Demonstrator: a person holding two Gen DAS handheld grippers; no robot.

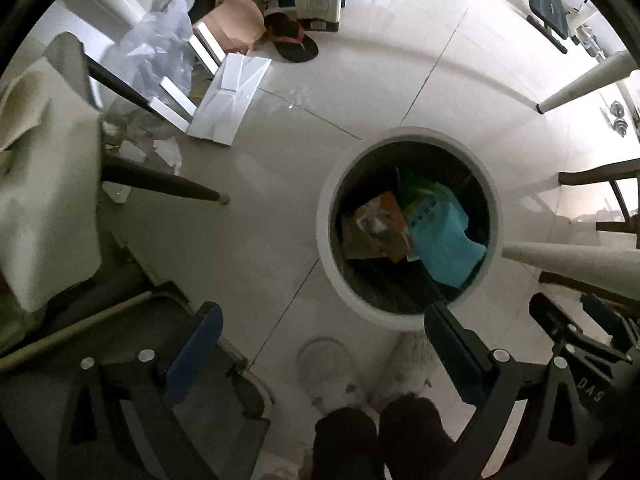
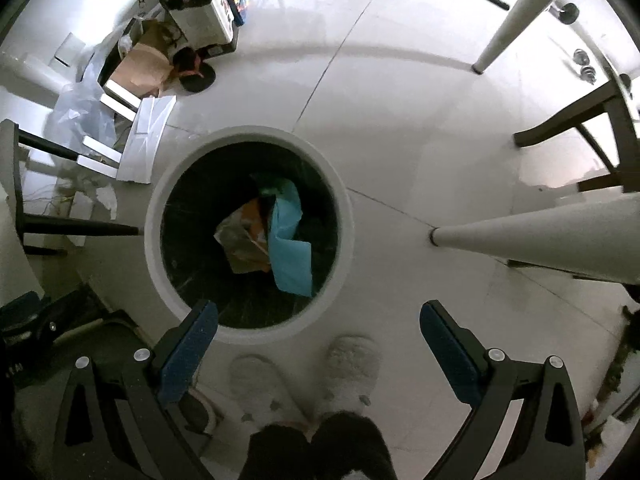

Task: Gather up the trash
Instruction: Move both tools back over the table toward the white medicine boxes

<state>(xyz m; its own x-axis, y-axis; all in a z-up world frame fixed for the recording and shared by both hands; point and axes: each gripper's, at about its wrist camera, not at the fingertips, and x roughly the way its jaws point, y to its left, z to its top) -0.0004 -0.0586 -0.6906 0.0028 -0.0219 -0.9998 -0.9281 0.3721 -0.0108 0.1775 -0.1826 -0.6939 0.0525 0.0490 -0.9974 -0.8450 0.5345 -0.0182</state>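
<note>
A round white trash bin (image 1: pixel 326 216) stands on the tiled floor; it also shows in the right wrist view (image 2: pixel 154 216). Inside lie a blue sheet (image 1: pixel 448 248) (image 2: pixel 290 252), an orange and clear wrapper (image 1: pixel 374 226) (image 2: pixel 244 236) and a green packet (image 1: pixel 420 190). My left gripper (image 1: pixel 320 336) is open and empty, above the floor just in front of the bin. My right gripper (image 2: pixel 320 332) is open and empty, above the bin's near rim. The other gripper (image 1: pixel 576 336) shows at the right edge of the left wrist view.
White table legs (image 2: pixel 540 236) (image 1: pixel 580 84) and dark chair legs (image 1: pixel 160 184) (image 2: pixel 568 128) surround the bin. Cardboard (image 1: pixel 236 24), clear plastic (image 1: pixel 160 48), white panels (image 1: pixel 228 96) and a sandal (image 1: pixel 296 44) lie at the far left. The person's slippers (image 2: pixel 352 368) are below.
</note>
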